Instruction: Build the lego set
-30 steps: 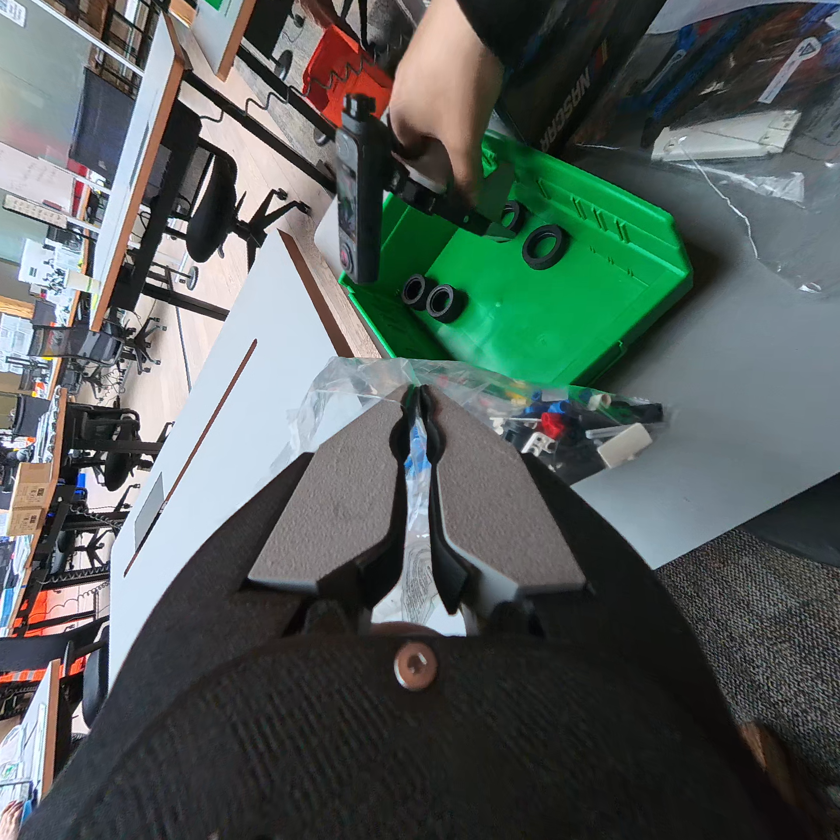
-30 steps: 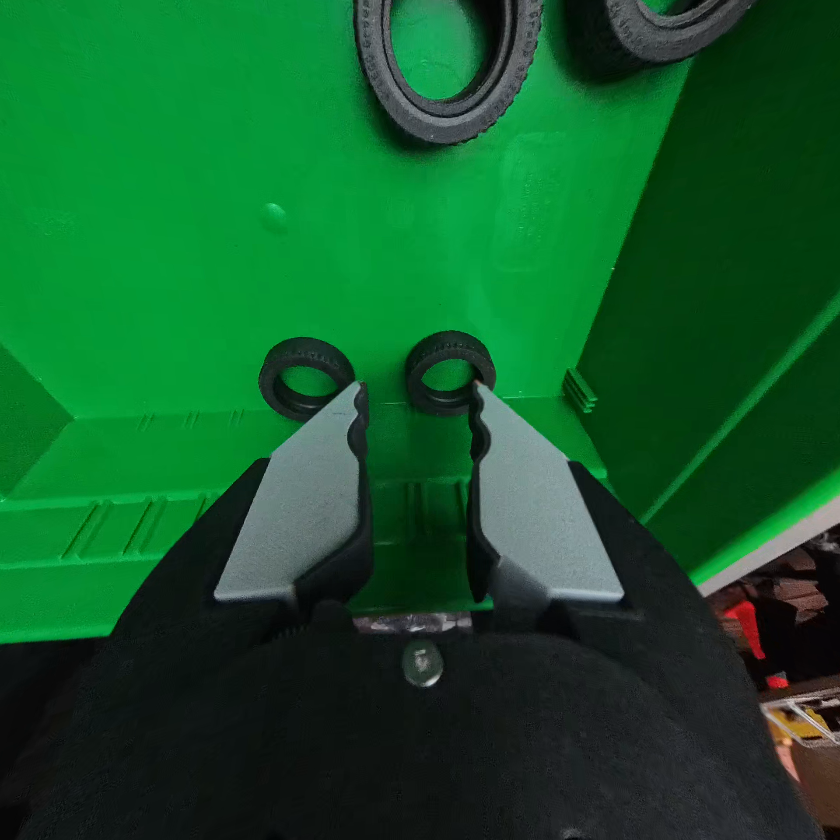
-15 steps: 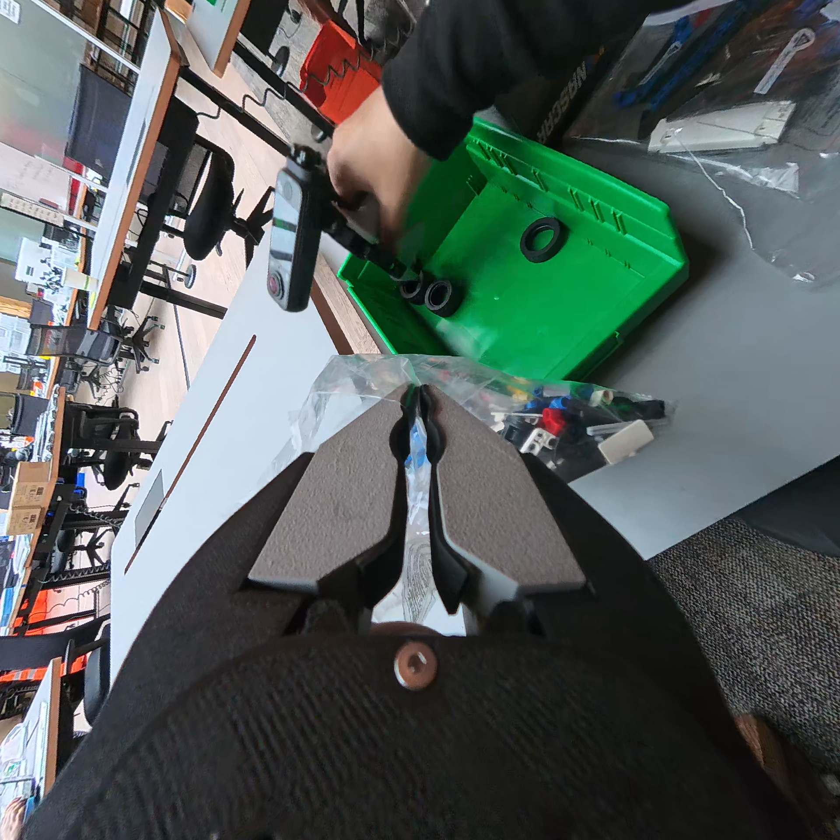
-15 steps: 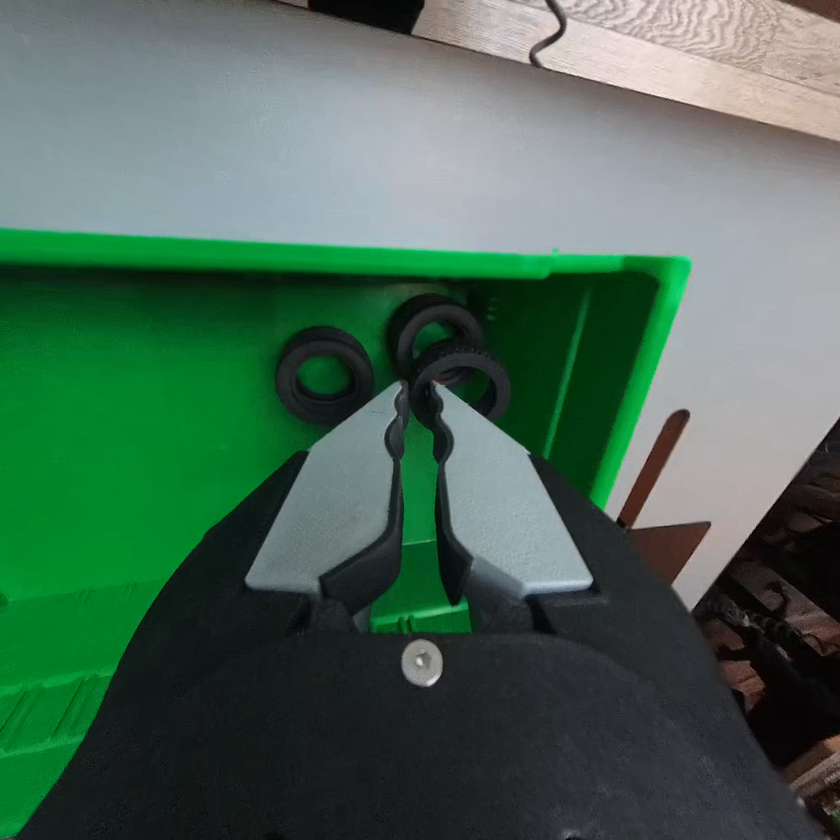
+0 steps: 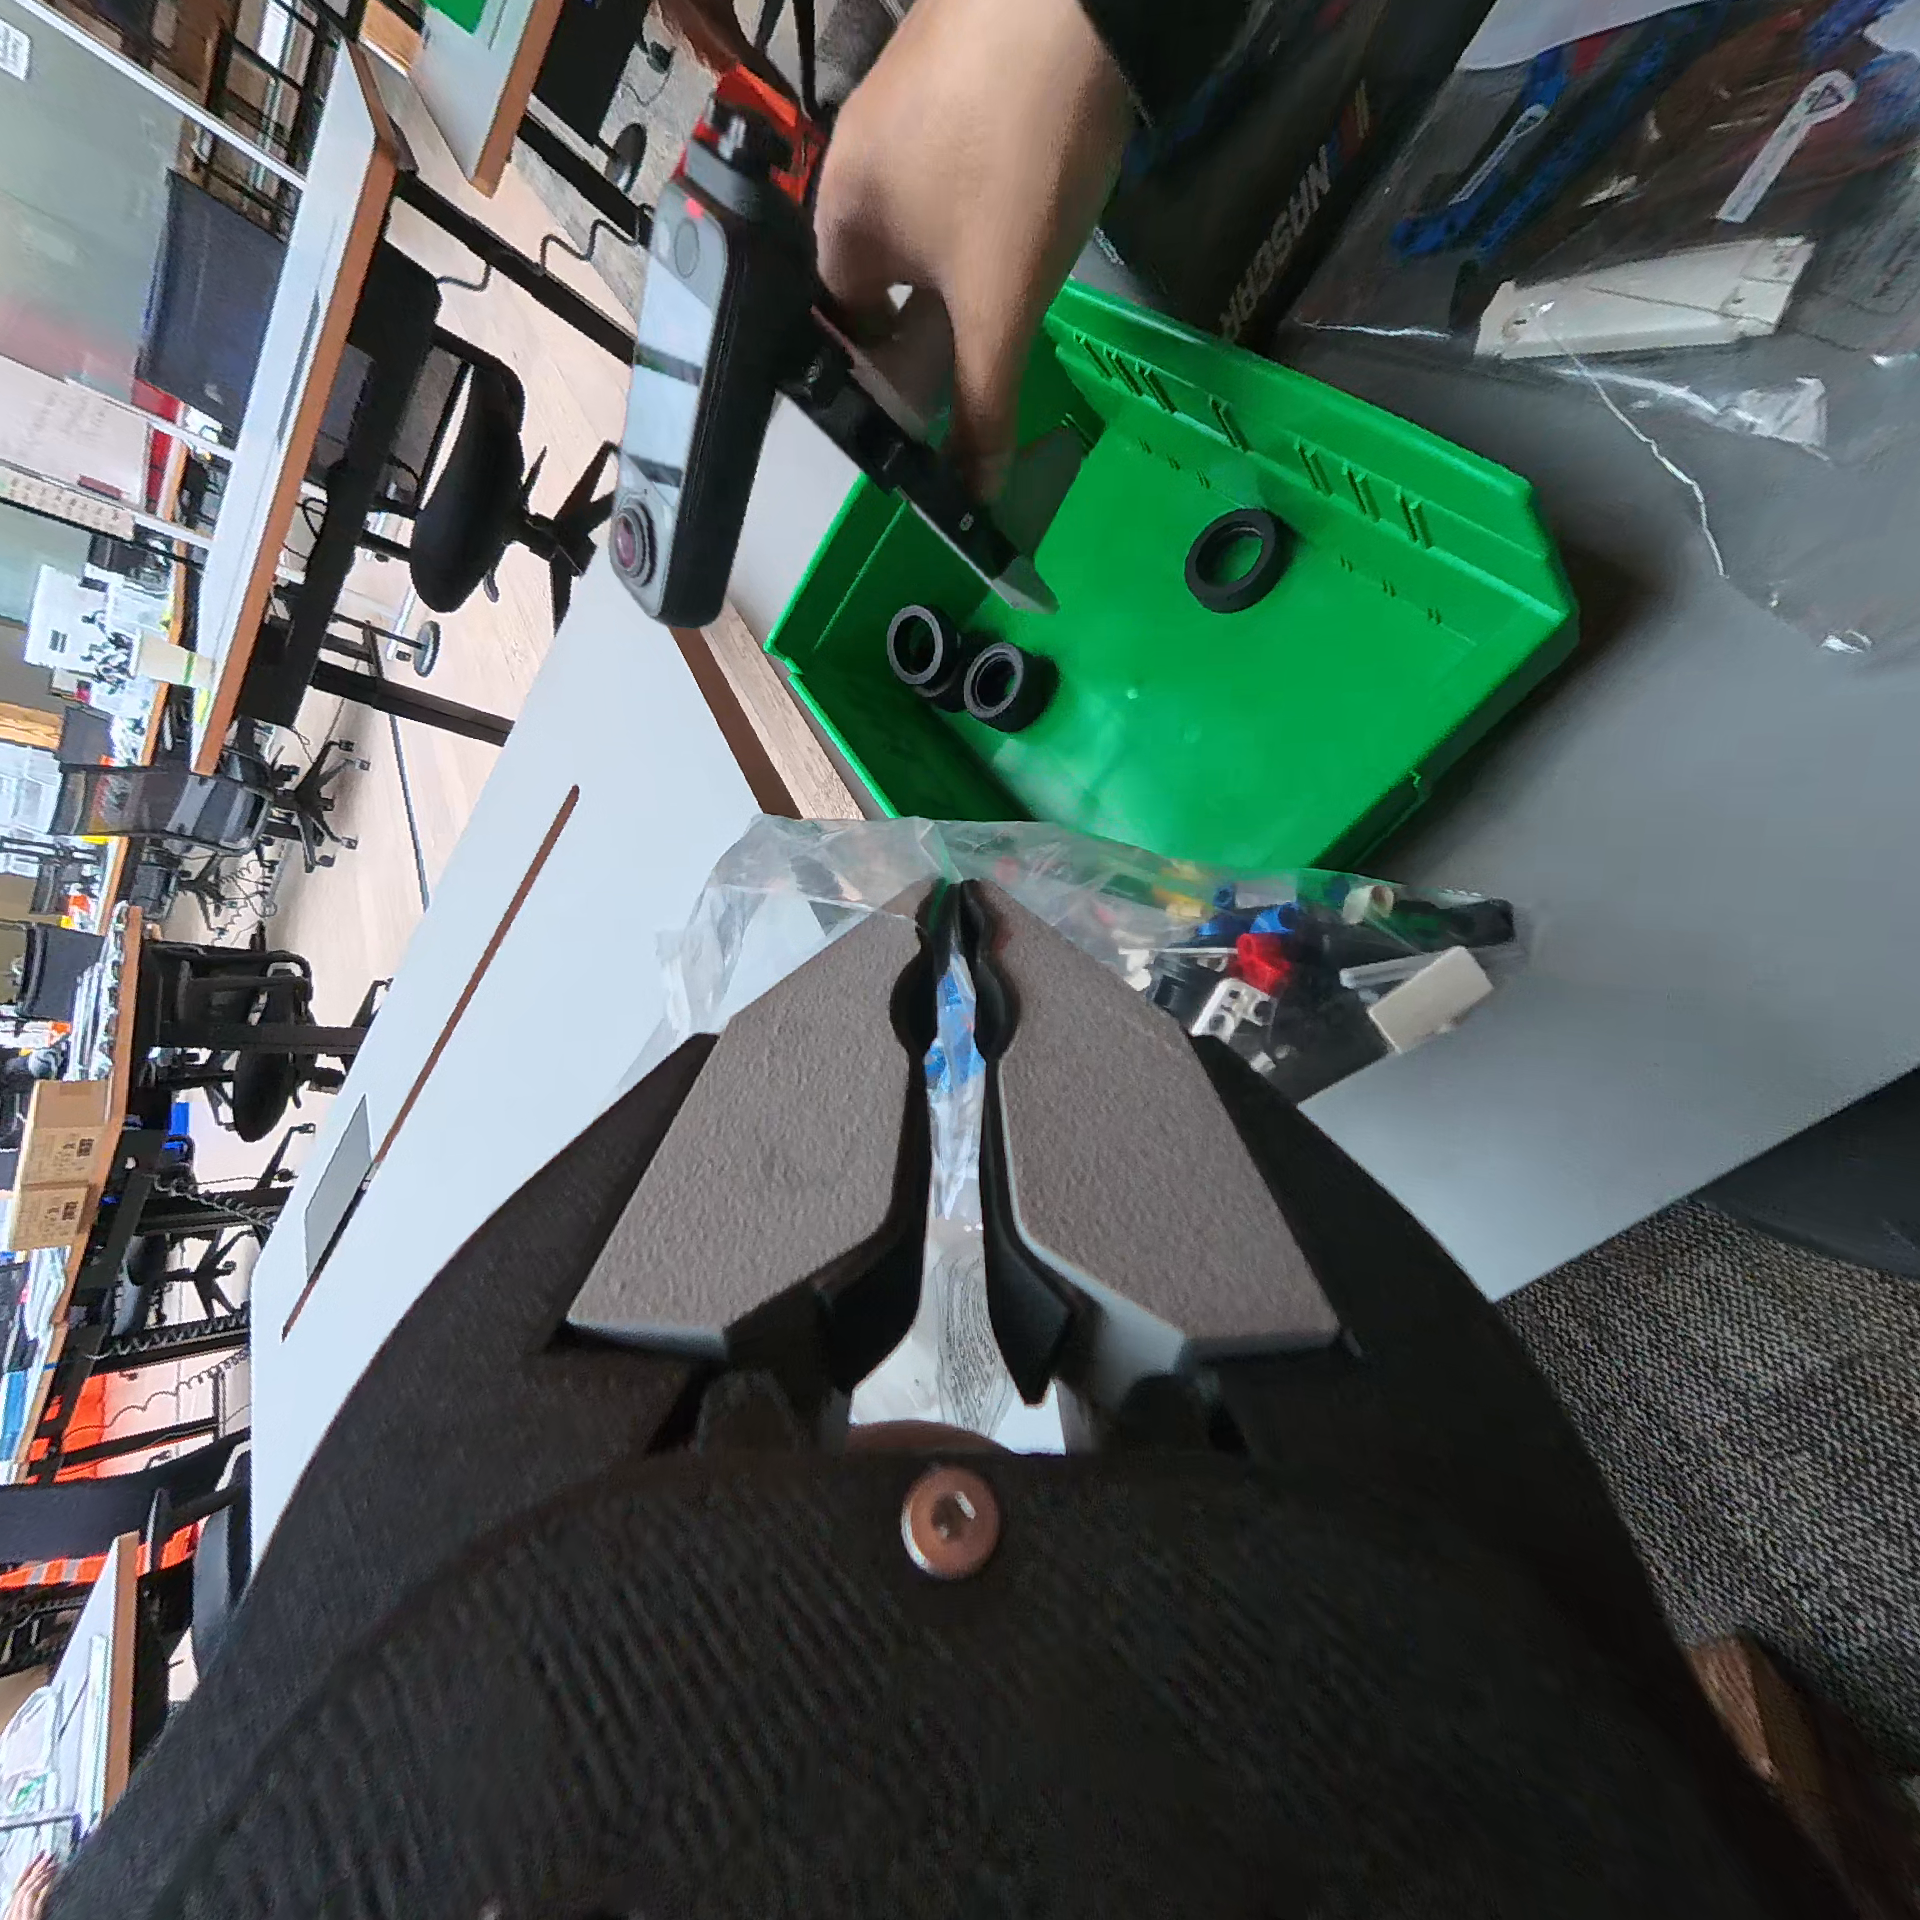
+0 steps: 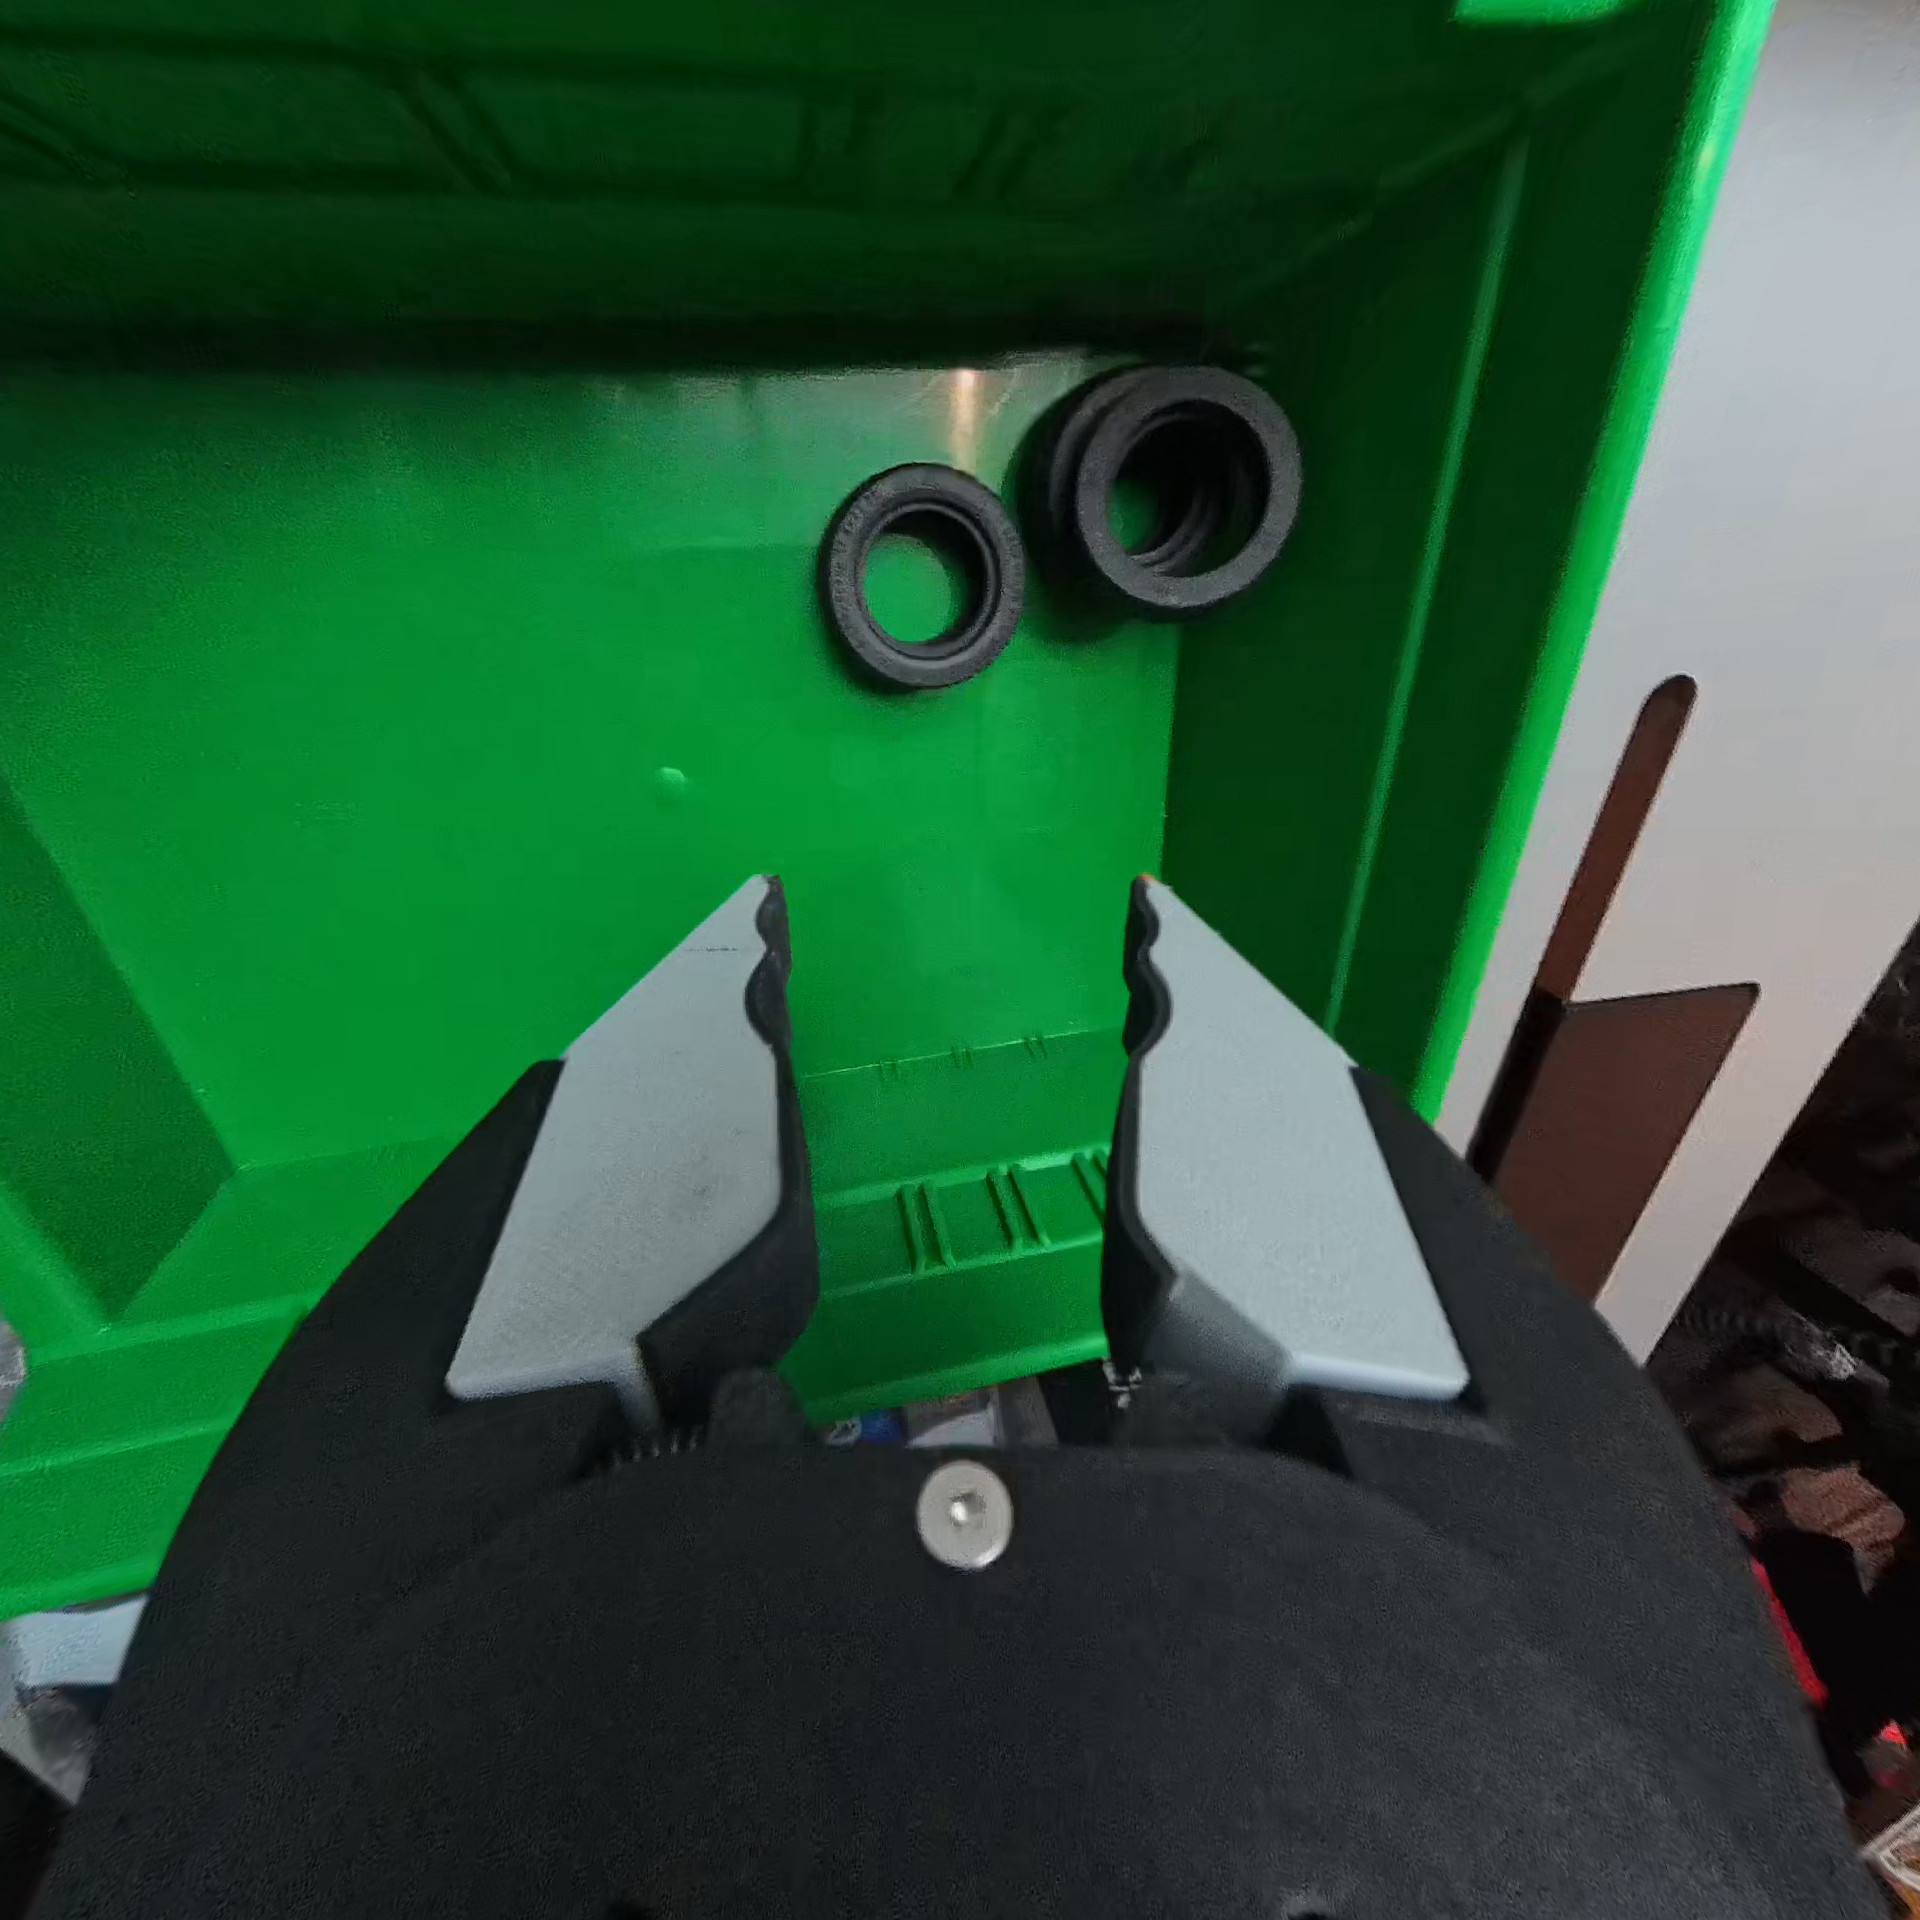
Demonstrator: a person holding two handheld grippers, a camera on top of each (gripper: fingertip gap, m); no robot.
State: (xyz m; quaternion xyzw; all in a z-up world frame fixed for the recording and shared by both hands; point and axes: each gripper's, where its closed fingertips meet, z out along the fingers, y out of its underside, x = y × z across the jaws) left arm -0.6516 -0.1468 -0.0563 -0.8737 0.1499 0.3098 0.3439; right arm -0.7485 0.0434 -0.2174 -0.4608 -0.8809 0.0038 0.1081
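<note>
Clear bag: plastic bag of lego pieces [image 5: 1226,956] on grey table [image 5: 1714,831], its crumpled neck pinched tight in the left gripper [image 5: 961,914].
Beyond: green bin [image 5: 1351,727] holding black rubber tires [image 5: 971,670]; a hand [image 5: 956,208] at its far rim.
Right gripper [image 6: 956,904]: fingers spread wide, empty, over the smooth bin floor [image 6: 416,727].
Tires: ribbed rings [image 6: 1174,488] stacked in the far-right corner.

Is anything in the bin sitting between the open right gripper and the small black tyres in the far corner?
Nothing visible does. The right gripper is open above bare floor of the green bin, and the single tyre and the stacked tyres beside it lie ahead with only that floor between. The bin's side wall stands close on the right.
</note>
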